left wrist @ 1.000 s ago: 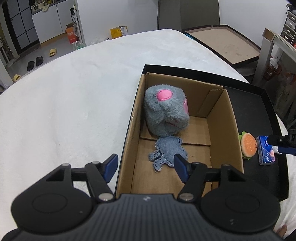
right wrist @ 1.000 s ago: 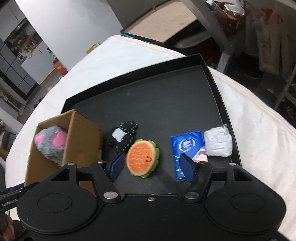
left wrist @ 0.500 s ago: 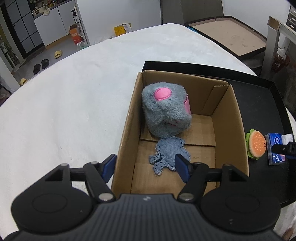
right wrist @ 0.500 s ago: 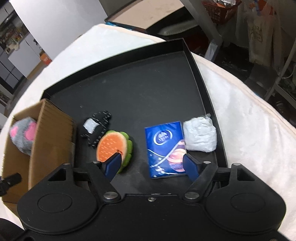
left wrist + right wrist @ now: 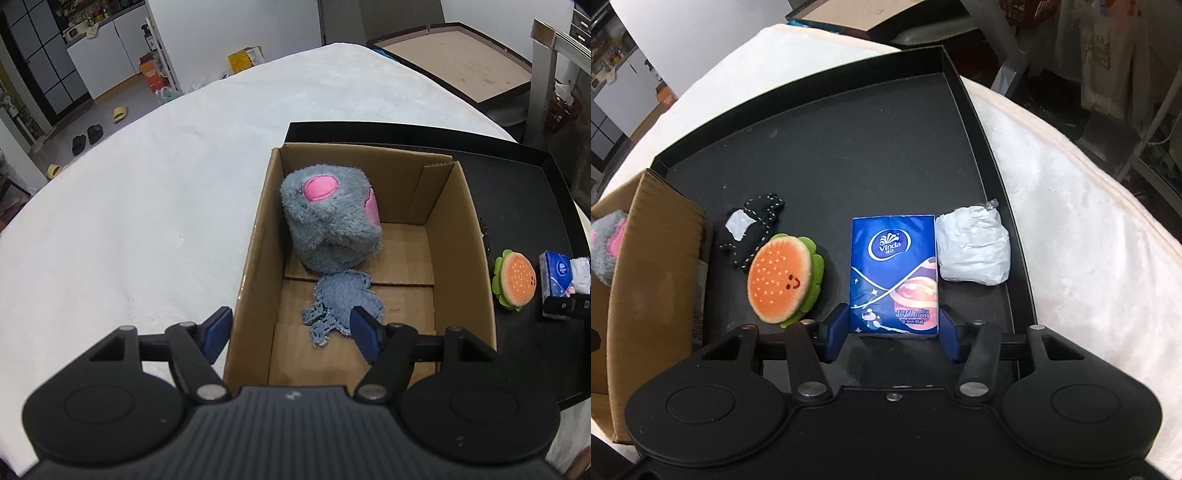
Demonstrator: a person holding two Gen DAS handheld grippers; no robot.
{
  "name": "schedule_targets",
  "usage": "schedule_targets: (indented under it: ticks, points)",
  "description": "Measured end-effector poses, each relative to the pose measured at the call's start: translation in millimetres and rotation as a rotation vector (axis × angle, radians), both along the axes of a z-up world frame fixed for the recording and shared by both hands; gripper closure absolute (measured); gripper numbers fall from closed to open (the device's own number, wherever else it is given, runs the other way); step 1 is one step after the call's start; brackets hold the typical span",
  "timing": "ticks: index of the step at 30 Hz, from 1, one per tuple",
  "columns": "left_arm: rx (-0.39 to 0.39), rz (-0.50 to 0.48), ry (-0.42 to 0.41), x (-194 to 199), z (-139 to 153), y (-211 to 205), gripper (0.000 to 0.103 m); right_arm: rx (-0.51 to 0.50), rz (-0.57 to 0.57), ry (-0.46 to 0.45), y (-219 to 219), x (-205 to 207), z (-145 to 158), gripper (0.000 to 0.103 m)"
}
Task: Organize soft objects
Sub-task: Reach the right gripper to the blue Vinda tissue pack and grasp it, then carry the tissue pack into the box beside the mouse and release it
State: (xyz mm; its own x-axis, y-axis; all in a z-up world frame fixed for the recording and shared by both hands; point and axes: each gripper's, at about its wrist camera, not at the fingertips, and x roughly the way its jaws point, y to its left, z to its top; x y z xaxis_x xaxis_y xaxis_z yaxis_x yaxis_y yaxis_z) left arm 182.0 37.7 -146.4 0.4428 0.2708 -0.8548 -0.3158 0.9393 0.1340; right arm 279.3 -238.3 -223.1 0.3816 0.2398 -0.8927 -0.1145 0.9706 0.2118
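R gripper (image 5: 893,328) dropped onto tissue pack (image 5: 894,275), jaws closing (pack between); L gripper (image 5: 291,329) jaws apart, empty.

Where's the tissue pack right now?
Right wrist view: tissue pack lies on the black tray, between burger plush and white bundle.

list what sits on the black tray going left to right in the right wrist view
cardboard box → black stitched plush → burger plush → blue tissue pack → white wrapped bundle
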Motion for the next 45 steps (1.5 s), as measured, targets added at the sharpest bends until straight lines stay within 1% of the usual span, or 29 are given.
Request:
schedule_targets:
  ticks: [7, 14, 20, 27, 40, 42, 45]
  points:
    - [-0.007, 0.009, -0.006, -5.3, 6.8, 7.3, 0.034, 0.021, 0.010, -0.030, -4.4, -8.3, 20.0, 0.053]
    - [-0.031, 0.006, -0.029, -12.5, 16.7, 17.7, 0.035, 0.016, 0.053, -0.071, 8.7, -20.2, 50.0, 0.053]
    - [-0.070, -0.003, -0.060, -19.6, 24.6, 25.5, 0.035, 0.019, 0.058, -0.108, 19.6, -26.3, 68.4, 0.053]
    - [-0.096, -0.017, -0.079, -25.0, 29.1, 32.4, 0.035, 0.013, 0.077, -0.132, 33.2, -32.4, 86.0, 0.053]
    - [-0.140, -0.061, -0.106, -33.0, 21.7, 44.0, 0.035, 0.005, 0.081, -0.169, 56.2, -44.3, 107.9, 0.053]
    - [-0.146, -0.065, -0.108, -33.8, 19.0, 47.2, 0.037, 0.004, 0.081, -0.178, 60.5, -45.7, 111.4, 0.053]
    - [-0.177, -0.078, -0.119, -35.8, 14.7, 52.1, 0.038, 0.004, 0.080, -0.192, 66.6, -47.8, 116.2, 0.053]
